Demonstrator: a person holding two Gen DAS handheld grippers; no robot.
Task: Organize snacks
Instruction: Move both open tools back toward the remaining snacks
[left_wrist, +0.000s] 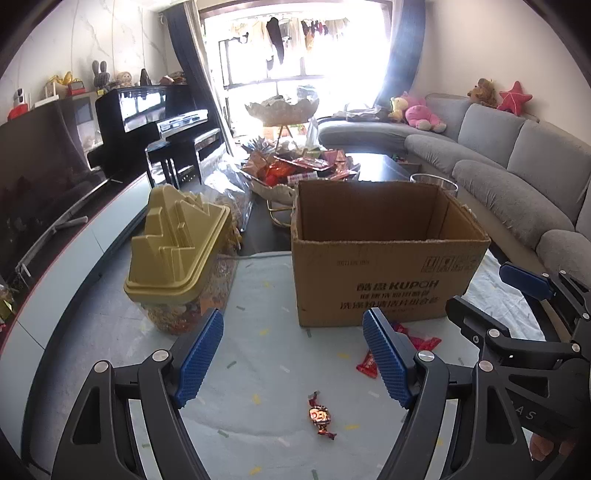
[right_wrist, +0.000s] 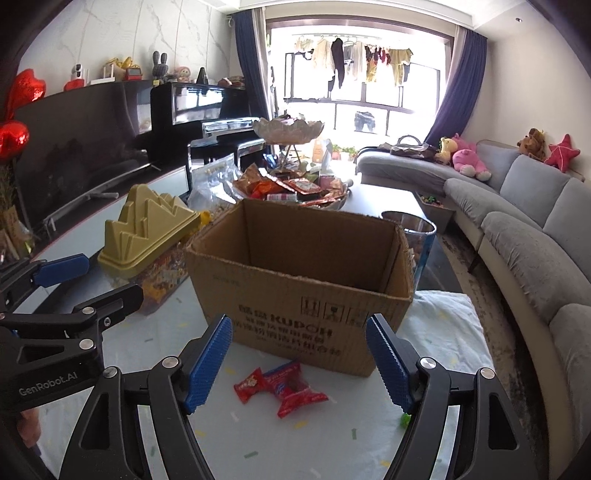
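My left tool (left_wrist: 293, 354) stands with its jaws apart and nothing between them; its ribbed blue pads (left_wrist: 201, 356) face each other on black hinged fingers, angled down toward the tabletop (left_wrist: 258, 369). Just below its gap lies a twist-wrapped candy (left_wrist: 320, 415) in shiny red-and-gold foil, not touched by either pad. My right tool (right_wrist: 299, 363) is likewise spread wide and empty, its toothed blue pads (right_wrist: 388, 363) tilted down over two crinkled red snack packets (right_wrist: 282, 386) that lie side by side, touching, on the tabletop. Neither packet is in contact with the pads. In the left wrist view the right tool shows at the right edge, with fingertips of my hand (left_wrist: 543, 446) beneath its black frame; the right wrist view shows the left tool at the left edge.

The tabletop carries a pale cloth flecked with small coloured dashes. Directly beyond both tools stands an open corrugated cardboard box (right_wrist: 295, 291), rectangular, brown, with black print on its near wall and ragged top edges; what shows of its inside is bare. The red packets lie just before its near wall. Left of the box is a clear plastic jar (left_wrist: 192, 310) of mixed sweets under a stepped, gold-coloured lid (left_wrist: 177, 243). Behind the box a scalloped tiered dish (right_wrist: 291, 192) holds a heap of foil snack bags, and a clear round container (right_wrist: 410, 225) stands beside the box's far right corner.
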